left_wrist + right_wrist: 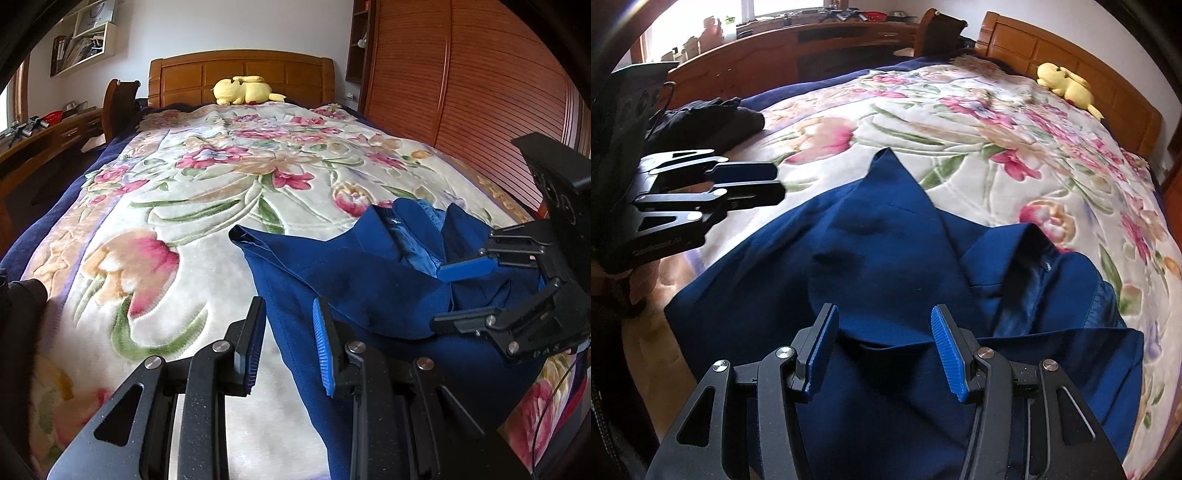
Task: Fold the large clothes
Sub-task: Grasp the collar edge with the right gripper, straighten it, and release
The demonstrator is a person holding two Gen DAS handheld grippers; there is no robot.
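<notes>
A dark blue collared shirt (886, 251) lies rumpled on the floral blanket (960, 122), one sleeve pointing toward the headboard. It also shows in the left wrist view (351, 280). My left gripper (288, 343) is open over the shirt's left edge, nothing between its pads; it also shows in the right wrist view (768, 184). My right gripper (882, 350) is open, its blue pads straddling a raised fold of the shirt near the front; in the left wrist view it (443, 295) hovers over the shirt by the collar.
A yellow plush toy (243, 90) lies by the wooden headboard (240, 70). A dark garment (713, 114) sits at the bed's left edge. A wooden desk (812, 40) stands left of the bed, a slatted wardrobe (461, 92) on the right.
</notes>
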